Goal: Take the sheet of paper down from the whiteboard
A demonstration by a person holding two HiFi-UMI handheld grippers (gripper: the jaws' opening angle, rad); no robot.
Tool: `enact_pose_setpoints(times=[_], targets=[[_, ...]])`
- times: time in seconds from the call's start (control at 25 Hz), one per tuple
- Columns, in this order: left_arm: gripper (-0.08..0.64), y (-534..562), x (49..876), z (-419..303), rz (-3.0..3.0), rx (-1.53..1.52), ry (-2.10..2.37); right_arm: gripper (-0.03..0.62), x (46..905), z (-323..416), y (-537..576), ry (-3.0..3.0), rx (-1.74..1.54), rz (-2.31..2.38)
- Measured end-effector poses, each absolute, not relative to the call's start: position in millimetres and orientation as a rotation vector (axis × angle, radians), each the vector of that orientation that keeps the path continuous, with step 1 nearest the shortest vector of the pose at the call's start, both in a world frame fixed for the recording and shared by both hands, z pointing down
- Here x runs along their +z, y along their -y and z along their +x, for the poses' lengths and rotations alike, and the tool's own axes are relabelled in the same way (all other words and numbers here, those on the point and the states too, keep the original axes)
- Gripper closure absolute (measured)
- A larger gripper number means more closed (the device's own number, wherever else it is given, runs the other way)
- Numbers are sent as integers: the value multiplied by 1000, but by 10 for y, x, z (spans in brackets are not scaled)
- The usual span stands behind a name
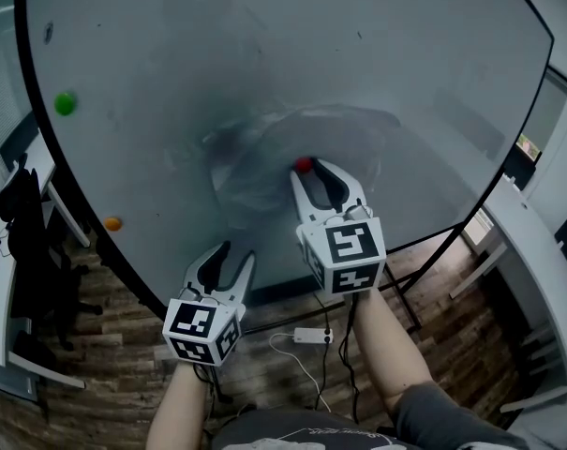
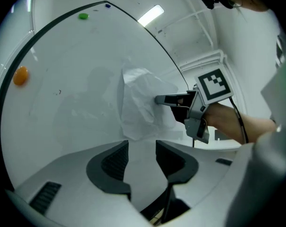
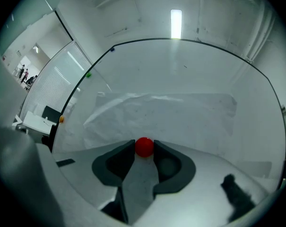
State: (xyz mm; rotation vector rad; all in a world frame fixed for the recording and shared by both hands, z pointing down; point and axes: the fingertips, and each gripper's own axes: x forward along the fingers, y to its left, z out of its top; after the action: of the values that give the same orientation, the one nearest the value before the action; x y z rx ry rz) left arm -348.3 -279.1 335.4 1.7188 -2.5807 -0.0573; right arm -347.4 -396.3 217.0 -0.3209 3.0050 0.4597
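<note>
A crumpled white sheet of paper [image 1: 255, 162] [image 2: 139, 105] [image 3: 171, 112] hangs on the whiteboard [image 1: 264, 45], pinned by a red magnet [image 1: 304, 165] [image 3: 144, 146]. My right gripper [image 1: 310, 168] [image 3: 144, 147] points at the board with its jaws closed on either side of the red magnet, and both pads touch it. In the left gripper view the right gripper [image 2: 162, 100] meets the sheet's right edge. My left gripper [image 1: 234, 254] [image 2: 142, 146] sits lower and to the left, just off the board below the sheet. It is open with nothing between its jaws.
A green magnet [image 1: 66, 104] [image 2: 83, 16] and an orange magnet [image 1: 112, 223] [image 2: 21, 75] stick to the board's left side. A black chair [image 1: 30, 223] and desk stand at left, a white desk [image 1: 536, 251] at right. A power strip [image 1: 313, 335] lies on the wooden floor.
</note>
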Motion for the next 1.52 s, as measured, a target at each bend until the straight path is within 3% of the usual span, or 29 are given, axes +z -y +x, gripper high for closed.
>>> enact_pose_setpoints(times=[0.68, 0.88, 1.08, 1.52], targets=[[385, 3010, 3214, -3753, 1576, -381, 2556, 460, 2169, -3460, 3948, -3012, 470, -255], [488, 2985, 3204, -3833, 1494, -435, 2584, 460, 2168, -3463, 3950, -3013, 475, -245], [540, 2979, 3082, -3792, 1522, -423, 2621, 460, 2169, -3466, 3947, -3018, 473, -237], [548, 2819, 3127, -3696, 1539, -404, 2650, 460, 2169, -3461, 3952, -3015, 470, -233]])
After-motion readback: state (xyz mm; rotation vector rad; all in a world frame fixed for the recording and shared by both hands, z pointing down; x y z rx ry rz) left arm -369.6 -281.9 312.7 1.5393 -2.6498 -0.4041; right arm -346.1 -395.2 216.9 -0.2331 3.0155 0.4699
